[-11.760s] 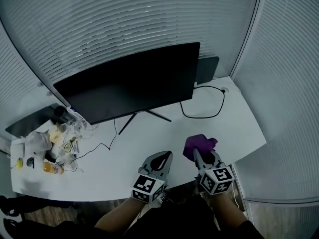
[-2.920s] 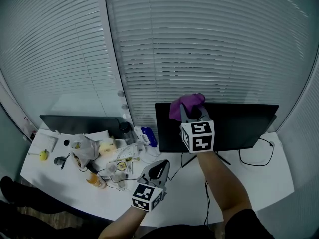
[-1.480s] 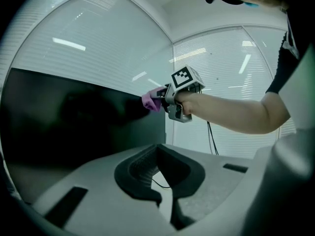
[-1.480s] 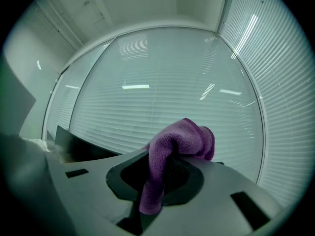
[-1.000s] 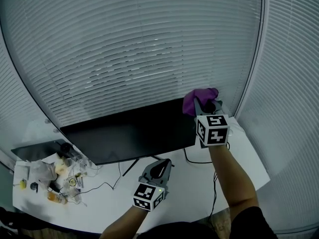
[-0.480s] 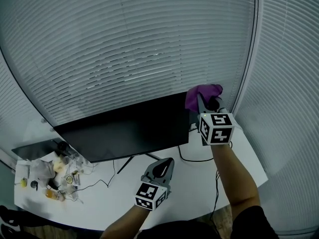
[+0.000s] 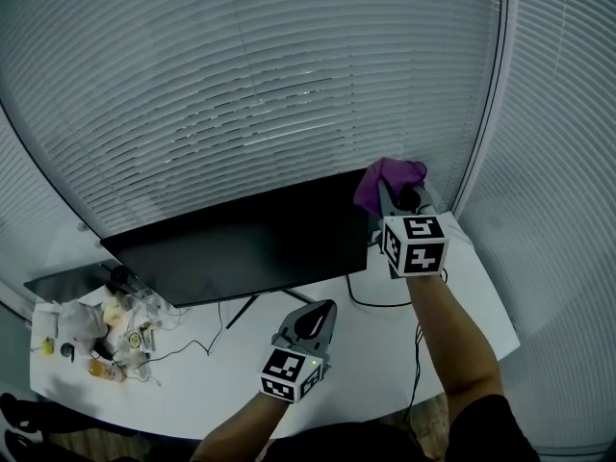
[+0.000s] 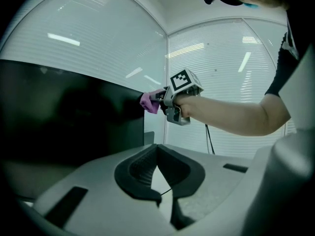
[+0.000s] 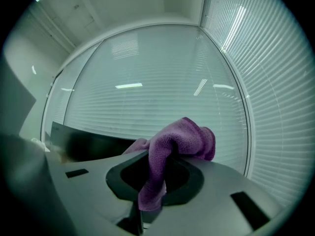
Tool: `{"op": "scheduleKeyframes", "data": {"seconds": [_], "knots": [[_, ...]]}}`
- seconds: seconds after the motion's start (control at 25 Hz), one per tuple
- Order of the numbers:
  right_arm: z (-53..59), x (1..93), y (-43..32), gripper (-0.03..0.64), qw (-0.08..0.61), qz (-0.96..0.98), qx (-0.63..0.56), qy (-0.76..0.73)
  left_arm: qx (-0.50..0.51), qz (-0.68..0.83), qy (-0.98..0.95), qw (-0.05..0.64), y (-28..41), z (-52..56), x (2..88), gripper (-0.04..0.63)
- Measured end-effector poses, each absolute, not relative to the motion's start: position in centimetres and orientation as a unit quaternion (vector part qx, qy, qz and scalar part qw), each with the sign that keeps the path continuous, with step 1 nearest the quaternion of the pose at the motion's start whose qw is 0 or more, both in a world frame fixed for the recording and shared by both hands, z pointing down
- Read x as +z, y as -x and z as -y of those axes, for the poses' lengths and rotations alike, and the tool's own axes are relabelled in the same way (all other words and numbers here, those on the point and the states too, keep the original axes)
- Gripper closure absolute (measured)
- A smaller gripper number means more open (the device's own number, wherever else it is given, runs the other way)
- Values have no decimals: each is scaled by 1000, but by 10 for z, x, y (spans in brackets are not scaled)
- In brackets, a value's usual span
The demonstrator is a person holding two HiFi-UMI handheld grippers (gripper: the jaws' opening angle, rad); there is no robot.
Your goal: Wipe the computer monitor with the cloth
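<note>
Jaws of my right gripper point(image 9: 157, 173) pinch the cloth point(image 9: 182, 139), bunched just ahead, at the monitor point(image 9: 93, 144) corner. My left gripper point(image 8: 157, 151) is closed, empty. Pushing hard could tip the monitor.

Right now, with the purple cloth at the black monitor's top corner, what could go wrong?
Pushing the purple microfibre cloth against the black monitor's upper right corner could rock it on its thin-legged stand; the left gripper hangs low, not steadying it. The right gripper's hard jaws sit close behind the cloth and might scrape the screen.
</note>
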State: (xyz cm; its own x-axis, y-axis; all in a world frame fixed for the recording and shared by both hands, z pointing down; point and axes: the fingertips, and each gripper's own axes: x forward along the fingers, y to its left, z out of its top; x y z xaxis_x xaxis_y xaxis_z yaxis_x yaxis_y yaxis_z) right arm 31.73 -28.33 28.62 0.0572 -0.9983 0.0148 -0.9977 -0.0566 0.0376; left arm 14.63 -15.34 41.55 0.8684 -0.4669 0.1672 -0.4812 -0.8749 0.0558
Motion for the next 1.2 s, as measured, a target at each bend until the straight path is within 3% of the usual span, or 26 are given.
{"op": "scheduleKeyframes", "data": {"seconds": [1.2], "knots": [[288,497,-305,557,103,694,102,-705,97,247,-960,87,-154,169,477,592]]}}
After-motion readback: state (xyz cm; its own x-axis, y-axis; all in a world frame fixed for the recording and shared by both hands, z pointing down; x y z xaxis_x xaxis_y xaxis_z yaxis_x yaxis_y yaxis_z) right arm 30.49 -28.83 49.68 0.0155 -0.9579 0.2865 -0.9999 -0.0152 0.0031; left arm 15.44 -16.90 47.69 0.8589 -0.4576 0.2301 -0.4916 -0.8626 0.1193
